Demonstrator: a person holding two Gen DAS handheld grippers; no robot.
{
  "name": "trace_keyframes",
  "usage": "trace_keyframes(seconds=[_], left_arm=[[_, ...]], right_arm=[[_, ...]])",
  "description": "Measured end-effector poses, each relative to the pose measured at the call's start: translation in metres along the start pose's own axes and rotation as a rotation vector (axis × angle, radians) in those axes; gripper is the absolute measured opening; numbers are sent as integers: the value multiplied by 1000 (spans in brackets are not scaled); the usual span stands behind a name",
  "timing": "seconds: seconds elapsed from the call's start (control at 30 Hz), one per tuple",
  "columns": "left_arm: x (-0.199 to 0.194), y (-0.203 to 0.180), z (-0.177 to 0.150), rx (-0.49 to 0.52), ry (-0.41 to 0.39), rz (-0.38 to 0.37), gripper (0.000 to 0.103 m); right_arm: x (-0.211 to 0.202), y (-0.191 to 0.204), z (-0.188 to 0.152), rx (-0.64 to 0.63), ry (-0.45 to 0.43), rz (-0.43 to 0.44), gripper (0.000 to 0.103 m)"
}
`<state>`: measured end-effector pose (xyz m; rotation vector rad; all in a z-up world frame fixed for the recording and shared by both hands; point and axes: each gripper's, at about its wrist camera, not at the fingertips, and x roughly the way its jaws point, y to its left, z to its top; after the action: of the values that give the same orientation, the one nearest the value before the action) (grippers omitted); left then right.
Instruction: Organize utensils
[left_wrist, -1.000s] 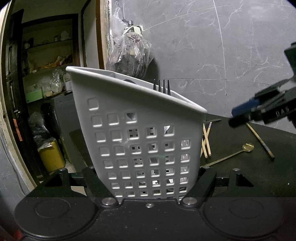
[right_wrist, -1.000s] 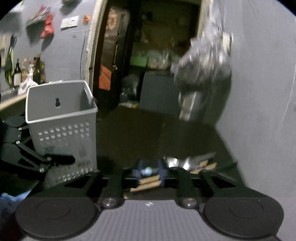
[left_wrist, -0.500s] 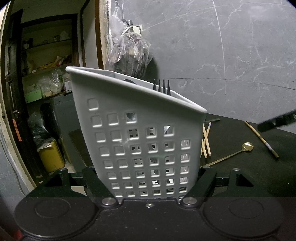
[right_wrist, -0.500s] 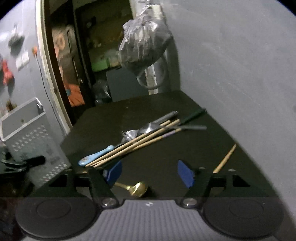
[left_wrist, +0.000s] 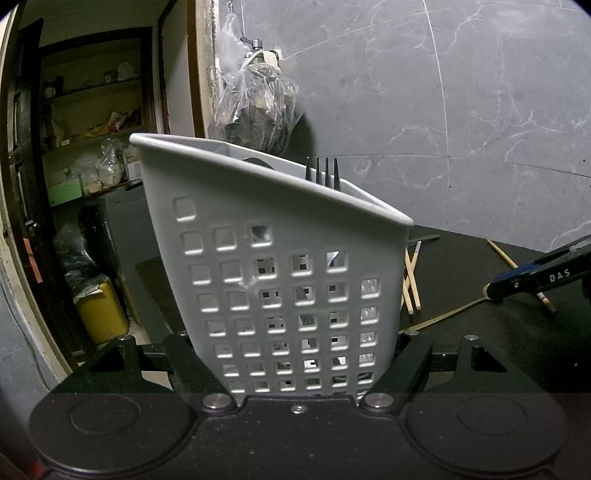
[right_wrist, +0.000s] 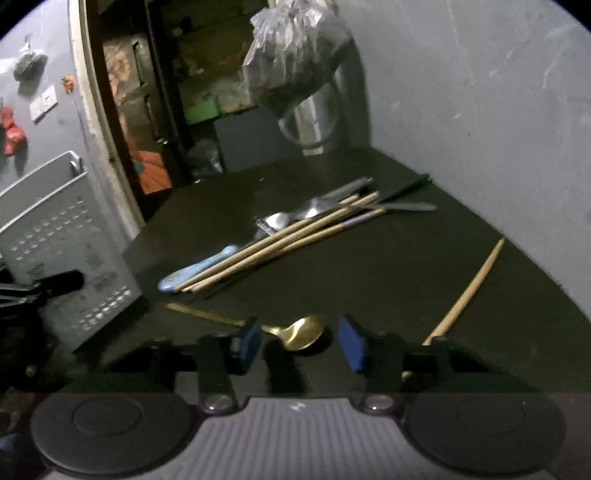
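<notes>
right grip dropping onto the gold spoon, left pinning the basket

nearest in my right wrist view: right gripper (right_wrist: 299, 341) is low over the dark table (right_wrist: 369, 280), blue pads (right_wrist: 352, 345) either side of the gold spoon (right_wrist: 301, 332). jaws are closing rn, bowl of the spoon between them, but pads aren't on it yet afaict, so no grip so far. big change vs a sec ago: then this cam looked level across the room w/ the basket ahead; half a sec ago jaws stood wider and higher over the spoon. now i'm down on it, rolled a bit, gap narrowing. i read that as pickup of the next utensil under way.

just right of the gripper, a lone wooden chopstick (right_wrist: 469, 291) lies apart. further back, the pile: blue-handled utensil (right_wrist: 199, 267), bundle of chopsticks (right_wrist: 280, 240), metal spoons (right_wrist: 295, 218), dark-handled pieces behind. so plenty left to sort.

left side: left gripper (left_wrist: 299, 369) is clamped on the grey perforated basket (left_wrist: 280, 266), fingers hugging its lower walls; no shift there over the last sec, basket sits the same. fork (left_wrist: 321, 171) tines poke above the rim, so at least one item is in already. from this cam the right gripper (left_wrist: 517, 282) has come back into view low by the spoon handle.

my guess: task early-ish. risk: thin spoon flat on the table, pads may slip off the bowl.
</notes>
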<state>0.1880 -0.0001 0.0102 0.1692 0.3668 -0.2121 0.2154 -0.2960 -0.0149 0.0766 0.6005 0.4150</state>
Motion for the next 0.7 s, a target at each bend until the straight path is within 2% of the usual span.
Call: trace_keyframes(seconds=[0.07, 0.13, 0.3, 0.47, 0.7], left_arm=[[0, 0, 0, 0, -1, 0, 78], [0, 0, 0, 0, -1, 0, 78], [0, 0, 0, 0, 0, 0, 78], [0, 0, 0, 0, 0, 0, 78], [0, 0, 0, 0, 0, 0, 77]], right_arm=[[0, 3, -2, -19, -1, -24, 24], [0, 10, -3, -55, 5, -47, 18], [0, 21, -3, -117, 3, -65, 12], [-6, 39, -10, -239, -27, -107, 6], [-12, 57, -17, -350, -65, -113, 1]])
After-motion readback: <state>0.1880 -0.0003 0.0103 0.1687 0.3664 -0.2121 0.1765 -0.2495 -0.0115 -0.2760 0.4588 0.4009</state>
